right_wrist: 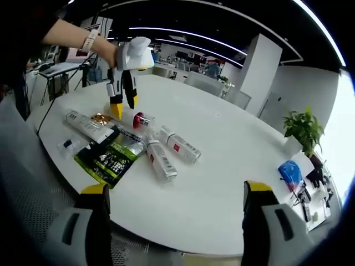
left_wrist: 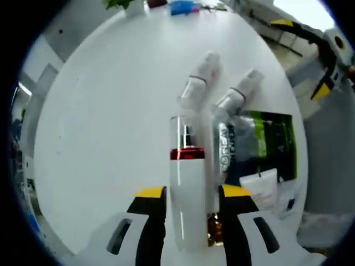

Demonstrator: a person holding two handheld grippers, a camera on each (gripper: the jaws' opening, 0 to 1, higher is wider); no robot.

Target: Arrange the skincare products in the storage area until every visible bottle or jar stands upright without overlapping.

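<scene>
A white bottle with a red band and clear cap sits between the jaws of my left gripper. The jaws flank it with a small gap on the right side, so the gripper is open. In the right gripper view this gripper, held by a hand, hangs over the red-banded bottle. Two white bottles lie on their sides beyond it, seen again as bottles. My right gripper is open and empty at the near table edge.
A dark-lettered tube, a green-black sachet, a white tube and a gold item crowd the bottles. A potted plant and a blue object stand on the round white table.
</scene>
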